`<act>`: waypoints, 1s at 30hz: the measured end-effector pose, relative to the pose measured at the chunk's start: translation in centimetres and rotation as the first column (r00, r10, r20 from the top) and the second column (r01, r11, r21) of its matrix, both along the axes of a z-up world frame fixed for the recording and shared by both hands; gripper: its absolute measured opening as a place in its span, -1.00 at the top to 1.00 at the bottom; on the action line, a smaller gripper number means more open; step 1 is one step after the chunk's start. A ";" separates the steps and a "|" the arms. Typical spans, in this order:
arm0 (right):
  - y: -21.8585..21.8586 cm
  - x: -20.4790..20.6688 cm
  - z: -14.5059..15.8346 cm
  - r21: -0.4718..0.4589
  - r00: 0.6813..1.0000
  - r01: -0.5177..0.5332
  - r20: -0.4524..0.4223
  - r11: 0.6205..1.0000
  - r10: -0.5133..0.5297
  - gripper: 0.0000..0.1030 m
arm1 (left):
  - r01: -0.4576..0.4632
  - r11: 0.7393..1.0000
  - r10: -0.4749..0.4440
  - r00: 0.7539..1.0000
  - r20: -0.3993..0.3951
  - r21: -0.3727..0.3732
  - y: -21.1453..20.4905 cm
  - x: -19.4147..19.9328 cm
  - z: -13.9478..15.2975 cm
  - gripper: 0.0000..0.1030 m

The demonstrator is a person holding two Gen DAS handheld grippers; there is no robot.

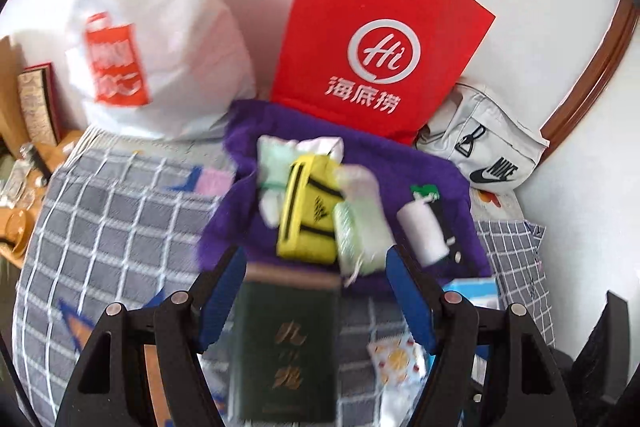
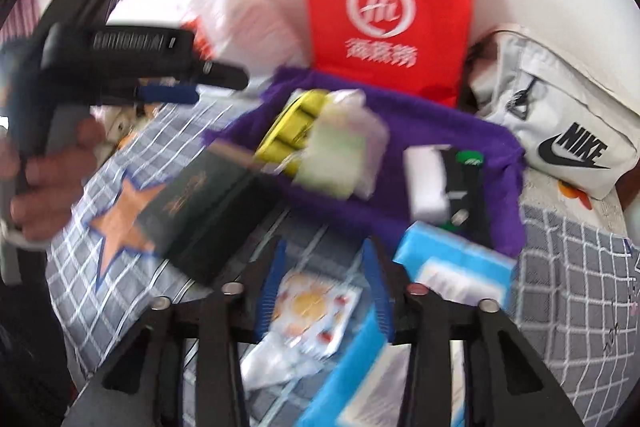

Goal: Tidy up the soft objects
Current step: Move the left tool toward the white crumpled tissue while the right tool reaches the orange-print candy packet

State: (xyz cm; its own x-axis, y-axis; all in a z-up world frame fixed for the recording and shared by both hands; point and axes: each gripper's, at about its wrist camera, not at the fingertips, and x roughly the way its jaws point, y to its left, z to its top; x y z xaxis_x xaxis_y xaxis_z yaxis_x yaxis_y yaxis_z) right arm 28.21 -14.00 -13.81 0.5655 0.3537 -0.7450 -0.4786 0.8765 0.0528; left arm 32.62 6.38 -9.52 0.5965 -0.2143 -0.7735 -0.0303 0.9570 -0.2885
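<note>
From the left wrist, the left gripper [image 1: 316, 263] has its jaws spread with a dark green book [image 1: 286, 343] between them, not visibly pinched. A careless closing could catch the purple cloth [image 1: 248, 211] just beyond the book and tip the soft heap on it: a yellow pouch [image 1: 306, 211] flanked by pale tissue packs [image 1: 360, 231].

From the right wrist, the right gripper [image 2: 326, 279] has half-closed jaws around a patterned sachet [image 2: 310, 311], just in front of the purple cloth; contact is blurred. The slick sachet may slip.
</note>
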 end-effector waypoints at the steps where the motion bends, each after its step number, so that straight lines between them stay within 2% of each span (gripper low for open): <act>1: 0.4 -0.9 -0.4 0.000 1.000 -0.010 -0.008 1.000 0.010 0.42 | -0.008 1.000 0.008 1.000 -0.006 -0.007 0.4 -0.8 -0.2 -0.37; 3: 1.3 -2.2 -1.3 -0.012 0.999 -0.023 -0.025 1.000 0.023 0.53 | -0.013 1.000 0.013 1.000 -0.017 -0.026 1.1 -2.4 -0.5 -0.37; 8: 3.1 -4.3 -3.3 -0.092 0.999 -0.025 -0.028 0.995 0.022 0.53 | -0.037 0.997 0.035 0.999 -0.032 -0.069 2.9 -6.0 -1.6 -0.37; 15: 5.1 -4.8 -5.7 -0.230 1.000 -0.004 -0.008 0.973 0.002 0.53 | -0.070 0.989 0.065 0.997 -0.045 -0.129 5.1 -10.4 -2.9 -0.37; 19: 6.0 -4.7 -7.1 -0.339 0.999 0.033 0.048 0.940 -0.018 0.55 | -0.082 0.986 0.076 0.996 -0.045 -0.147 6.3 -12.4 -3.5 -0.37; 22: 6.3 -4.5 -8.0 -0.432 0.993 0.080 0.109 0.899 -0.036 0.75 | -0.100 0.983 0.093 0.994 -0.054 -0.152 6.8 -13.1 -3.9 -0.37; 24: 6.2 -4.6 -7.9 -0.418 0.993 0.085 0.114 0.904 -0.040 0.97 | -0.108 0.982 0.101 0.993 -0.056 -0.153 7.1 -13.6 -4.0 -0.37; 28: 4.9 -5.3 -6.1 -0.264 0.996 0.079 0.062 0.961 -0.064 0.99 | -0.111 0.980 0.103 0.993 -0.051 -0.168 7.0 -14.3 -3.9 -0.37; 30: 4.1 -6.1 -5.0 -0.206 0.996 0.081 0.058 0.975 -0.070 0.99 | -0.102 0.982 0.095 0.994 -0.052 -0.161 6.6 -14.6 -3.9 -0.37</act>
State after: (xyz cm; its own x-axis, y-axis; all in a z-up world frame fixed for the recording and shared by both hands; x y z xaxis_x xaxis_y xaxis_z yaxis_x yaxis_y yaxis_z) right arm 22.06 -9.86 -18.80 0.6230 0.1492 -0.7679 -0.4082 0.8994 -0.1563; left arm 17.98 12.96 -13.40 0.5876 -0.2815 -0.7586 -0.1381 0.8889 -0.4368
